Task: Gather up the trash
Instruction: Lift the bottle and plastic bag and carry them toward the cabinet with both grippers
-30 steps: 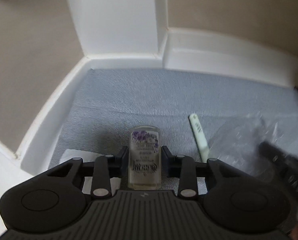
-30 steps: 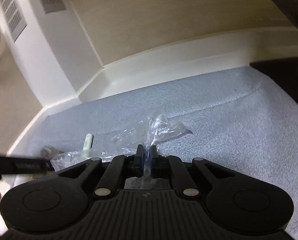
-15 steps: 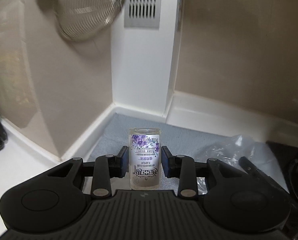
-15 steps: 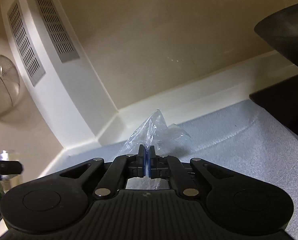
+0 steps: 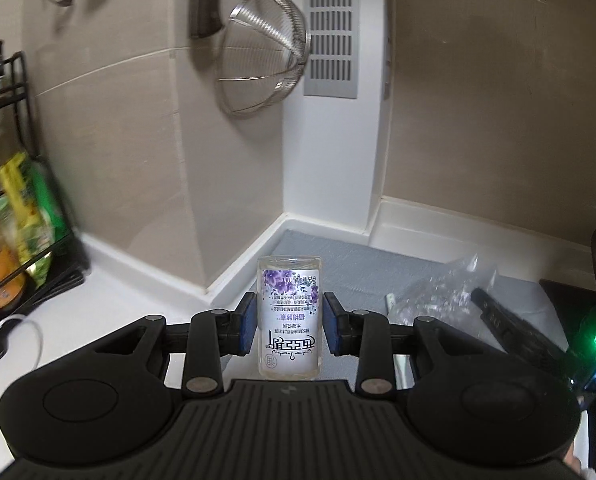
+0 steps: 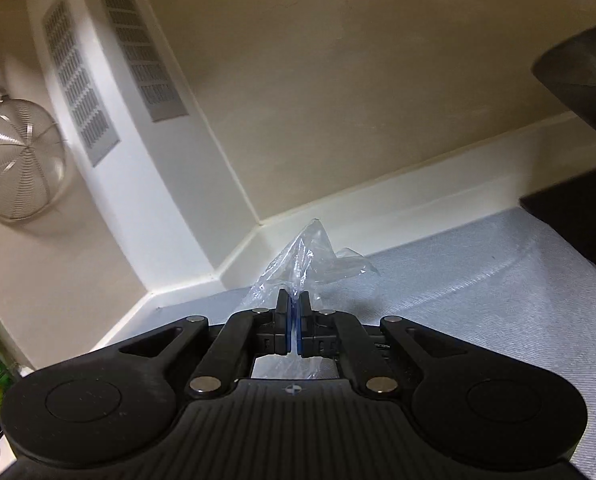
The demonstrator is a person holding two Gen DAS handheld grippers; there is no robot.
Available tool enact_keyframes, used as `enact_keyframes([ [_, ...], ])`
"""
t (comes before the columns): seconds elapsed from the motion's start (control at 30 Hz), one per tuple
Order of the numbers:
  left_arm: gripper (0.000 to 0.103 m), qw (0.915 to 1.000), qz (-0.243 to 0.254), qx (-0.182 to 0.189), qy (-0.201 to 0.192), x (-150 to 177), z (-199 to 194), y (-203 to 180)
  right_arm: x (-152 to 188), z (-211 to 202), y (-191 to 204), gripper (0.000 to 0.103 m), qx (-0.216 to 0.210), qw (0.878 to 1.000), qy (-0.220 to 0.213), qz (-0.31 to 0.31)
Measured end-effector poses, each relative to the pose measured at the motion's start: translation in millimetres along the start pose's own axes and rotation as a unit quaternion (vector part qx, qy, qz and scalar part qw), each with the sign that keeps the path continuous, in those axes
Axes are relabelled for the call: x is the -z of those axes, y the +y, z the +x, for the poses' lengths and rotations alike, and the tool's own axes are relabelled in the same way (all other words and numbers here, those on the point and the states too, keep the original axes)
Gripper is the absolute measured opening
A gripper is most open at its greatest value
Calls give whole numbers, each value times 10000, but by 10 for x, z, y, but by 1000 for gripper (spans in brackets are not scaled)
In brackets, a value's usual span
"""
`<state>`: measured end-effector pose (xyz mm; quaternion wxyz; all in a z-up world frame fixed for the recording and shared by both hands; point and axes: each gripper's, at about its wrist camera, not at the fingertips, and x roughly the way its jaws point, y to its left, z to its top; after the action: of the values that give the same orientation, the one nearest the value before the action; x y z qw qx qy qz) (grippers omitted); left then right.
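My left gripper (image 5: 289,316) is shut on a small clear bottle (image 5: 289,312) with a white label and purple flowers, held upright above the counter with the print upside down. In the right wrist view my right gripper (image 6: 293,312) is shut on a crumpled clear plastic bag (image 6: 310,256), which sticks up past the fingertips over the grey mat (image 6: 478,292). The left wrist view shows that same plastic bag (image 5: 446,288) at the right, with the other gripper's black body behind it, and the end of a small white stick (image 5: 390,302) beside the bag on the mat.
A metal strainer (image 5: 261,52) hangs on the beige wall beside a grey vent (image 5: 332,28). A black wire rack (image 5: 13,208) with packets and jars stands at the left. A white cable (image 5: 21,332) lies on the white counter. A dark pan (image 6: 578,76) and cooktop sit at right.
The left gripper has lifted the bottle up and back from the mat, so the wall, strainer and rack came into view. The right gripper raised the plastic bag slightly and tilted upward.
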<state>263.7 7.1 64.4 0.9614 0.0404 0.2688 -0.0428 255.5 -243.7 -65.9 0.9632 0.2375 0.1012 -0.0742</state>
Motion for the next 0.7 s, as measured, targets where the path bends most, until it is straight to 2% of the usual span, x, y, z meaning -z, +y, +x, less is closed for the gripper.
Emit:
enact_keyframes([
  [0.1, 38, 10000, -41, -53, 4, 66, -171, 103, -18, -116, 56, 2, 90, 9999, 63, 12],
  [0.2, 38, 9999, -51, -132, -36, 142, -363, 191, 5, -374, 198, 2, -142, 9997, 135, -133],
  [0.47, 38, 9998, -184, -51, -110, 416, -918, 395, -50, -1383, 575, 3, -695, 9942, -226, -788],
  [0.7, 38, 9995, -278, -71, -136, 773, -1424, 533, -139, -2203, 706, 3, -1159, 9845, -394, -1254],
])
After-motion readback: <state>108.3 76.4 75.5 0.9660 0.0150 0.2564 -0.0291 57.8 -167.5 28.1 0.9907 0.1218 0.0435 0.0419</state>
